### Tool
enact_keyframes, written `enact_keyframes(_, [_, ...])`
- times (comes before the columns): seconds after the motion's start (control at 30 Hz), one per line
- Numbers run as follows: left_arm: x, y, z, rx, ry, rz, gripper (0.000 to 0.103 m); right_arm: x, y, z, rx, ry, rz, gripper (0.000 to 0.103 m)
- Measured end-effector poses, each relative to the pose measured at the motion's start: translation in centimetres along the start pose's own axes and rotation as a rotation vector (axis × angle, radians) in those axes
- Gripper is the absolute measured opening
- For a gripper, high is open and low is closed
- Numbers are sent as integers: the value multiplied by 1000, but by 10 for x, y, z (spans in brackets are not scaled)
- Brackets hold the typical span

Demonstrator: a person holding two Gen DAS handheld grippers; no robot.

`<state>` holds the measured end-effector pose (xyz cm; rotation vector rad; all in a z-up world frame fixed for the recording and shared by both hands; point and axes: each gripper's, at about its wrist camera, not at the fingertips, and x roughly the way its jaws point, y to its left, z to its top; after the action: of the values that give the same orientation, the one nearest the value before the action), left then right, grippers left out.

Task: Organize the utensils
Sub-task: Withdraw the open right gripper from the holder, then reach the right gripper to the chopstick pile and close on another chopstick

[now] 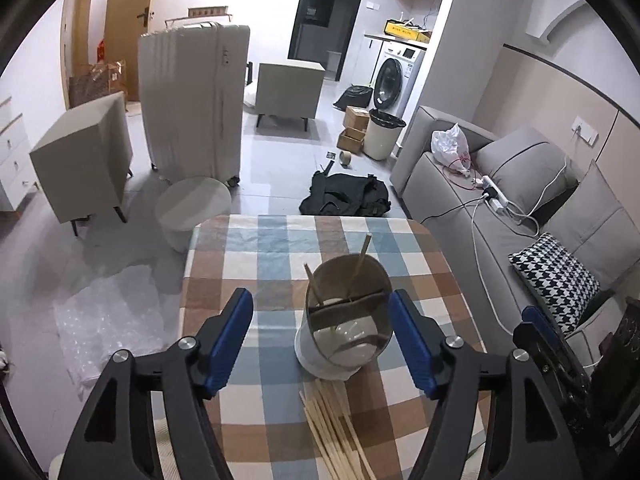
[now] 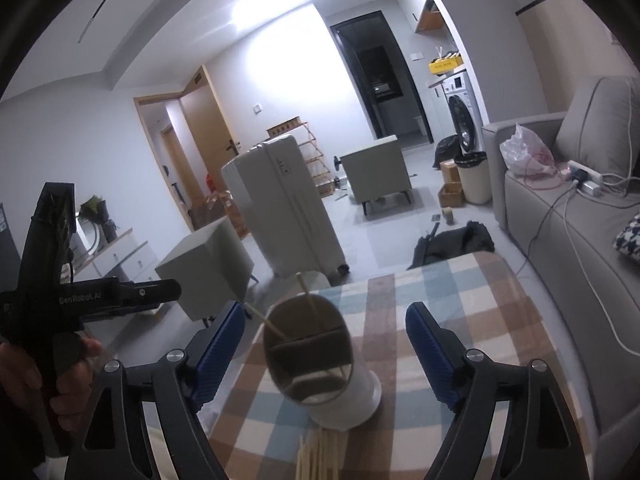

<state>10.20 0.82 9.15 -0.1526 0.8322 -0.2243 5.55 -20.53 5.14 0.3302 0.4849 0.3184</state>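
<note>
Between the spread, empty fingers of the left gripper [image 1: 320, 344] sits the divided utensil holder [image 1: 346, 316], holding two chopsticks [image 1: 360, 264]. The right gripper [image 2: 324, 354] is wide open and empty too. The loose chopstick pile [image 1: 336, 428] lies just short of the fingertips, so a sloppy grab could easily scatter it or tip the holder.

Pale suitcase [image 1: 194, 100] upright on the floor, black bag [image 1: 346, 200] beyond the desk [image 1: 248, 248]. Grey sofa [image 1: 520, 200] alongside, houndstooth cushion [image 1: 554, 280] on it
</note>
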Motion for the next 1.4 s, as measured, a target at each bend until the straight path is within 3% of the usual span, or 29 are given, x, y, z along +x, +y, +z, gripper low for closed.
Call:
enact_keyframes(0.2, [-9,-7,-19,28,-44,57,67,-9,6,-15,-13,44,-1,91])
enact_keyframes(0.4, [-3,-3,-43,12,-69,99,82,-11,7,-28,-4,107,-3,95])
enact_keyframes(0.67, [29,16,-80,-15,-2,128,83,13,3,-64,-39,319,-63,95])
enact_keyframes(0.83, [54,32,-104,-45,94,152,83,32,0,-89,-80,455,-102,95])
enact_keyframes(1.13, [76,55,-110,-131,195,164,83,83,9,-133,-165,670,-144,76])
enact_keyframes(1.4, [90,81,-116,-183,260,169,83,130,16,-149,-261,747,-231,59])
